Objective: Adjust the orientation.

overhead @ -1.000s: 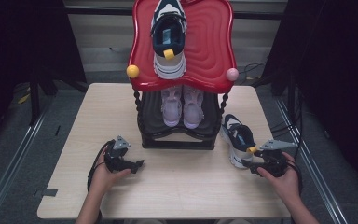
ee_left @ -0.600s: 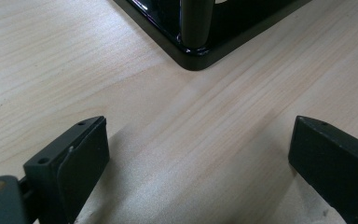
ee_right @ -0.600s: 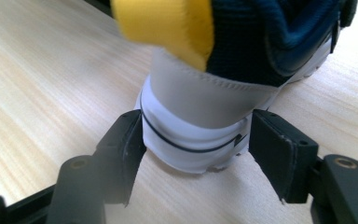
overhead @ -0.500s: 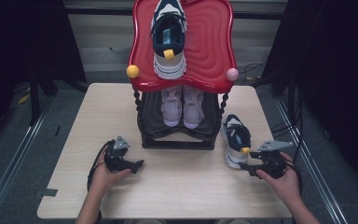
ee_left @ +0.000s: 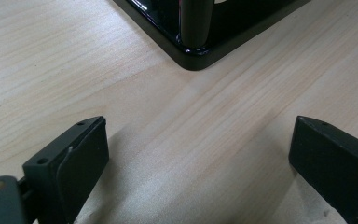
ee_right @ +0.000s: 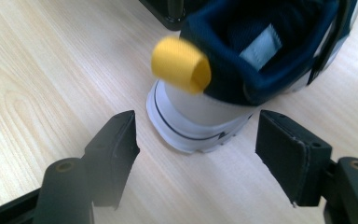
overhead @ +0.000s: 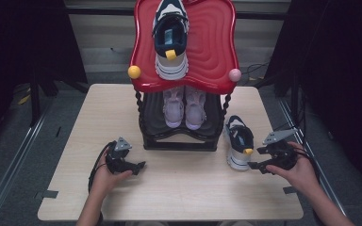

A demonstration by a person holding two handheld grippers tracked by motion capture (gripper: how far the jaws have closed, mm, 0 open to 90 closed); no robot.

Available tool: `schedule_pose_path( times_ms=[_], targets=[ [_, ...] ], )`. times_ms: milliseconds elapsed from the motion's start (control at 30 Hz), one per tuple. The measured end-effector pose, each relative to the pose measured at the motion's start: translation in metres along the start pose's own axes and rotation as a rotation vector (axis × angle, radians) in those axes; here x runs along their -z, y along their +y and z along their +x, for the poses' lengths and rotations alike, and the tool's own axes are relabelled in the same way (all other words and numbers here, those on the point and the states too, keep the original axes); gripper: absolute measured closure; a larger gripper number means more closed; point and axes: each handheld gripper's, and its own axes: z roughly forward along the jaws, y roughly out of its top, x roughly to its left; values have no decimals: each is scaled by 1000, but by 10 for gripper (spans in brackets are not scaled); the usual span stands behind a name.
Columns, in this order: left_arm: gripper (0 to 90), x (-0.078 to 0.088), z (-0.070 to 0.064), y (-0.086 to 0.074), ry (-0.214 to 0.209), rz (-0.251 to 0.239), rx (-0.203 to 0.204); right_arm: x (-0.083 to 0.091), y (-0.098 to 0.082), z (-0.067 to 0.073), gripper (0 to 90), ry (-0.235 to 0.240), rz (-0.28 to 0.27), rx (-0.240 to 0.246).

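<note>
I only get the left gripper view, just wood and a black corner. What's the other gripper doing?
Observer: The right gripper is open and aimed at the heel of a navy and white shoe standing on the table. Its jaws have just been opening, and the heel lies just ahead of the gap, untouched.
Operator: What's that black corner?
Observer: It's the foot of a black shoe rack; a pale pink pair sits on its lower shelf.
Operator: Anything on top?
Observer: A matching navy shoe lies on the red top tray.
</note>
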Motion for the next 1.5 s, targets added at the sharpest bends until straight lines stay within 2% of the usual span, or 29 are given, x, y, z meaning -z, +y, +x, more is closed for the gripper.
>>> schedule_pose_path(
  times_ms=[67, 200, 433, 467, 533, 667, 800, 867, 933, 1100, 1200, 1233, 1267, 1300, 1367, 1500],
  targets=[
    [45, 0, 0, 0, -1, -1, 0, 1, 7, -1, 289, 12, 23, 2],
    [45, 0, 0, 0, -2, -1, 0, 2, 21, -2, 289, 14, 71, 38],
    [44, 0, 0, 0, 0, 2, -3, 3, 44, 0, 289, 16, 131, 127],
    [44, 0, 0, 0, 0, 0, 0, 2, 47, 0, 291, 12, 132, 149],
    [44, 0, 0, 0, -2, -1, 0, 0, 51, 1, 298, 25, 141, 154],
    [44, 0, 0, 0, 0, 0, 0, -6, 57, 3, 319, 31, 149, 193],
    [44, 0, 0, 0, -2, 1, -2, -13, 60, 8, 376, 33, 177, 222],
    [44, 0, 0, 0, -1, 0, -2, -17, 60, 9, 443, 24, 196, 222],
    [44, 0, 0, 0, -2, 1, -2, -18, 61, 8, 459, 8, 198, 236],
    [43, 0, 0, 0, 0, 1, -3, -22, 64, 7, 481, 4, 237, 266],
    [43, 0, 0, 0, 0, 1, -2, -27, 65, 7, 551, -10, 253, 291],
    [43, 0, 0, 0, 0, 0, -1, -28, 66, 10, 592, -31, 266, 293],
    [43, 0, 0, 0, -1, 1, -3, -27, 66, 10, 607, -30, 271, 292],
    [42, 0, 0, 0, -1, -1, -1, -27, 67, 9, 630, -30, 254, 296],
    [42, 0, 0, 0, 0, 0, -1, -25, 69, 10, 653, -10, 259, 260],
    [42, 0, 0, 0, -1, 0, -2, -25, 71, 15, 696, 14, 271, 239]
  ],
)
